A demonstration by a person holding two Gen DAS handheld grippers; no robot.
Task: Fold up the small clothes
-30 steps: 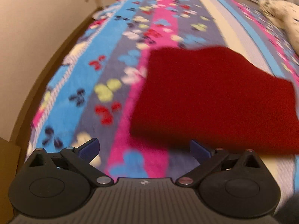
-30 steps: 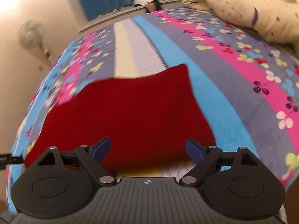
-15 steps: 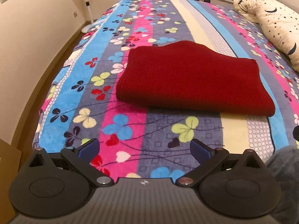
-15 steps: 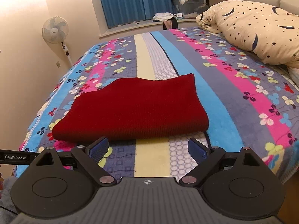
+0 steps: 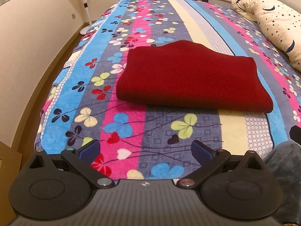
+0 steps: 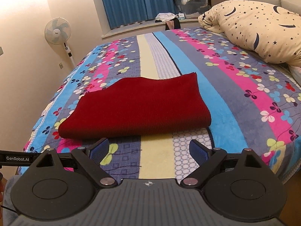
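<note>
Folded dark red knit garment [image 5: 190,77], lying flat on the striped clover-print blanket [image 5: 124,124] that covers the bed; rounded fold edge toward the cameras, far edge wavy. In the left wrist view the garment sits at 12 to 1 o'clock from the left gripper [image 5: 145,150], well apart from it. In the right wrist view the same garment [image 6: 139,109] lies at 11 to 12 o'clock from the right gripper [image 6: 148,150], near but not touching its blue fingertips [image 6: 196,151]. Both grippers: jaws spread wide, nothing between them, only blanket [image 6: 156,162] showing in the gap. Star-and-moon print pillow [image 6: 254,30] at 2 o'clock on the bed's right side. Standing fan [image 6: 57,32] at 10 o'clock, on the floor beside the wall. Blue curtains [image 6: 131,1] and a clear storage box [image 6: 190,1] at 12 o'clock, beyond the bed's far end.
</note>
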